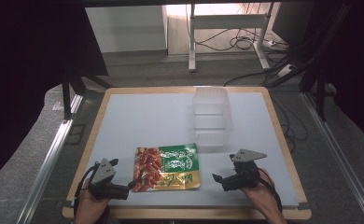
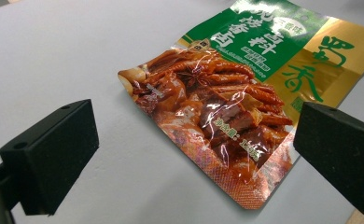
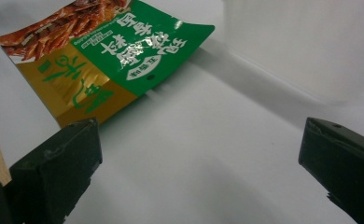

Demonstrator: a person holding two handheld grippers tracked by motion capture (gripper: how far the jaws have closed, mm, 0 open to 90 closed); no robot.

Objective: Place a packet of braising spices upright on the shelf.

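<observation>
Both sets of jaws are spread wide with nothing between them. In the left gripper view the two black jaws sit at the lower left and right edges of the frame, and the snack pouch (image 2: pixel 236 102) lies flat on the white mat just beyond them, running from the centre up to the upper right. Its near end is the red part with the food photo; the green and gold printed part sits farther up. The jaws aren't touching it, though the right-hand one comes close to the pouch's edge.

In the right gripper view the jaws are in the bottom corners, again gaping, with bare white mat (image 3: pixel 208 154) between them. The pouch is in the upper left of that frame, gold corner nearest, and a clear plastic container (image 3: pixel 306 46) takes up the upper right.

From the high view, the left gripper (image 1: pixel 129 186) is at the lower left, right next to the pouch's left edge, and the right gripper (image 1: pixel 219 179) is at the lower right, a little off the pouch's right side. The pouch sits bottom centre, between the two, and the container stands just above its upper right corner. A hand (image 1: pixel 90 209) holds each gripper from the bottom edge.
</observation>
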